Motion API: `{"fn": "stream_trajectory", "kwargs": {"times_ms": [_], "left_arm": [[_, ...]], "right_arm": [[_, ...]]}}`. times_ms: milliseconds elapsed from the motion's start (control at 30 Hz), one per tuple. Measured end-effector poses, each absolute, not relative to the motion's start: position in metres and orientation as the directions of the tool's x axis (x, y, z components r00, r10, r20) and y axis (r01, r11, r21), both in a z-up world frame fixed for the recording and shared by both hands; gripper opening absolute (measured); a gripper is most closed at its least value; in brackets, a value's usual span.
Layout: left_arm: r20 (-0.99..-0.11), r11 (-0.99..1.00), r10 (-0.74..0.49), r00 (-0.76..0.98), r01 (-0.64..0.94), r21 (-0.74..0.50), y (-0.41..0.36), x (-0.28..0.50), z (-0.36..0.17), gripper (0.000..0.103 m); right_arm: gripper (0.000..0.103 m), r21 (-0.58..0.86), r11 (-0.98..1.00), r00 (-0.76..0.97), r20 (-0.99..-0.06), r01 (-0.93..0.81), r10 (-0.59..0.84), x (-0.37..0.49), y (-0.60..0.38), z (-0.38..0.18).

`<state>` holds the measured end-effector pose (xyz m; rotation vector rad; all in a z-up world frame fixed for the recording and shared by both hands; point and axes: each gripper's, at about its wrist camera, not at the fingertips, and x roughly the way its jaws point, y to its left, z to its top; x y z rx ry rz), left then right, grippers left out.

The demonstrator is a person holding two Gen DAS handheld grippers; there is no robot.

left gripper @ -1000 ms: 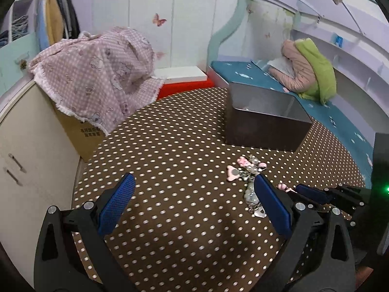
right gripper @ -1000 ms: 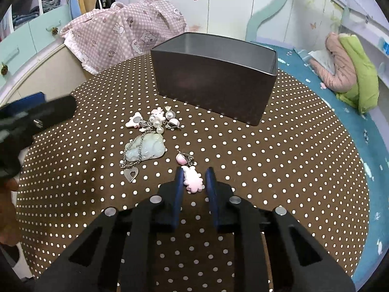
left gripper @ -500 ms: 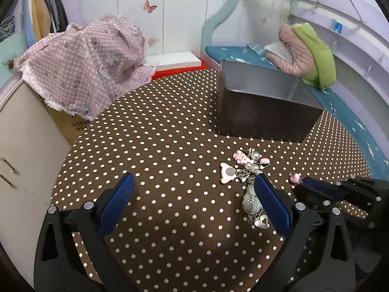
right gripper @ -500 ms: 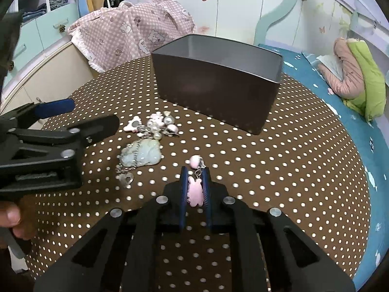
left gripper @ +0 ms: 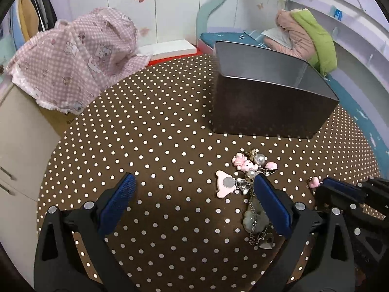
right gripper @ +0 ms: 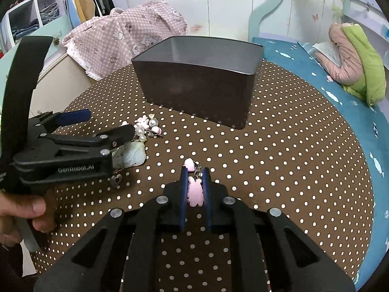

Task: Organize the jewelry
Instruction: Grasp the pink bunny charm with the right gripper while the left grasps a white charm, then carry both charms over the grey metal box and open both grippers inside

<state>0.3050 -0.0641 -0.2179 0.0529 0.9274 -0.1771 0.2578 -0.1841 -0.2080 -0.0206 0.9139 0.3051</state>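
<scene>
Polka-dot table (right gripper: 291,146); left gripper (right gripper: 110,129) reads "GenRobot.AI".

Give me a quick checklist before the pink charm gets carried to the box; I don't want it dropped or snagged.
1. Right gripper shut on the pink charm: ok.
2. Charm's small pink bead and clasp sticking out past the fingertips, free of the other jewelry: ok.
3. Box open on top, path to it bare: ok.
4. Box empty inside: cannot tell, only part of its floor shows.
5. Left gripper open, nothing between the pads: ok.
6. Left gripper clear of the jewelry pile: not ok, one finger overlaps it.
</scene>
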Motion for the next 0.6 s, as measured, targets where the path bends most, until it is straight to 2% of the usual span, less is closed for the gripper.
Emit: {"fn": "stream_trajectory", "kwargs": {"times_ms": [33,167,200,233,400,467,533,600], "left_arm": [[-0.801,0.983,-0.138,0.582,0.178,-0.040,-0.063,0.305,-0.219,0.086],[-0.798,0.980,-0.154,0.583,0.192,-0.048,-0.059,0.303,-0.219,0.073],[-0.799,0.982,-0.135,0.587,0.188,-0.028,-0.060,0.303,-0.219,0.063],[-0.797,0.982,-0.124,0.592,0.190,-0.011,-0.060,0.304,-0.219,0.059],[-0.795,0.975,-0.161,0.585,0.217,-0.038,-0.059,0.305,-0.217,0.055],[-0.789,0.974,-0.174,0.589,0.224,-0.047,-0.058,0.303,-0.216,0.046],[-0.785,0.970,-0.204,0.584,0.227,-0.082,-0.053,0.304,-0.216,0.030],[-0.782,0.965,-0.243,0.573,0.229,-0.131,-0.048,0.304,-0.215,0.024]], "right_arm": [[0.011,0.112,0.957,0.570,-0.782,-0.269,0.251,0.258,-0.184,-0.207],[0.011,0.113,0.957,0.566,-0.785,-0.266,0.250,0.260,-0.186,-0.207],[0.011,0.111,0.957,0.565,-0.787,-0.267,0.249,0.260,-0.185,-0.207],[0.011,0.109,0.957,0.564,-0.787,-0.268,0.248,0.261,-0.185,-0.207],[0.011,0.108,0.956,0.564,-0.787,-0.274,0.250,0.263,-0.184,-0.205],[0.011,0.109,0.956,0.563,-0.788,-0.272,0.250,0.263,-0.182,-0.206],[0.011,0.114,0.955,0.565,-0.784,-0.273,0.255,0.263,-0.181,-0.205],[0.011,0.109,0.954,0.567,-0.783,-0.279,0.255,0.263,-0.180,-0.204]]}}
